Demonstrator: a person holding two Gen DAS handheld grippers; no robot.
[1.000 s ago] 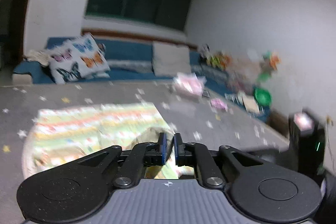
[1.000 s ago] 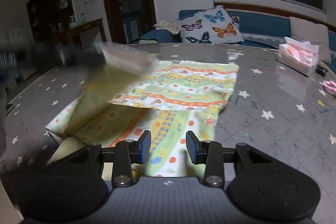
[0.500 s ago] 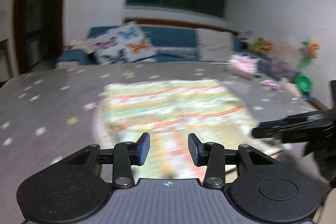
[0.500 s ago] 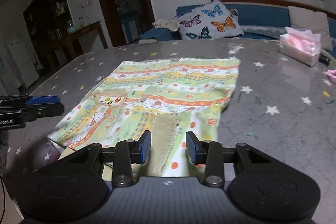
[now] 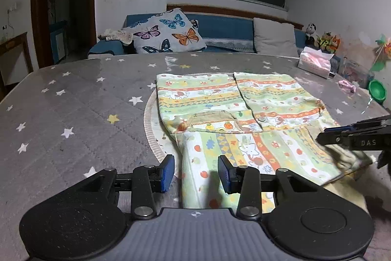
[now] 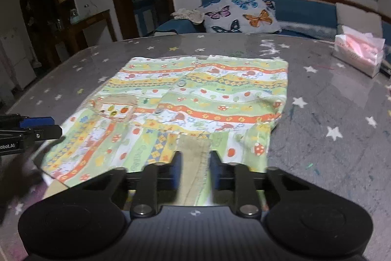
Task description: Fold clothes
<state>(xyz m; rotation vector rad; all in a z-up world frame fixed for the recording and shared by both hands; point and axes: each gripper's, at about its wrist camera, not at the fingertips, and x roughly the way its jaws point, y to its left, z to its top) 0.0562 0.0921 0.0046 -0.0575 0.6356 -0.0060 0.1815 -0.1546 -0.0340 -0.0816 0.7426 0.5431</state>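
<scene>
The patterned shirt [image 5: 244, 114] lies flat on the star-print table [image 5: 73, 102], front up, with a sleeve folded across its near edge so the bulk is already gathered toward the middle. In the left wrist view the left gripper [image 5: 196, 173] sits at 6 o'clock with its blue-padded fingers [image 5: 167, 173] apart, straddling the near-left corner of the folded sleeve without pinching it, placed, I judge, to take that edge for the next fold. At 3 o'clock the other tool reaches in over the sleeve's far end. A tissue pack [image 5: 315, 61] stands at 2 o'clock, well clear of the cloth. In the right wrist view the shirt [image 6: 207, 94] fills the centre, and the right gripper [image 6: 195, 163] at 6 o'clock has its jaws apart on either side of the tan cuff [image 6: 195, 151], holding nothing; it is blurred, so contact with the cloth is unclear. The left tool shows at 9 o'clock, beside the sleeve's left end.
</scene>
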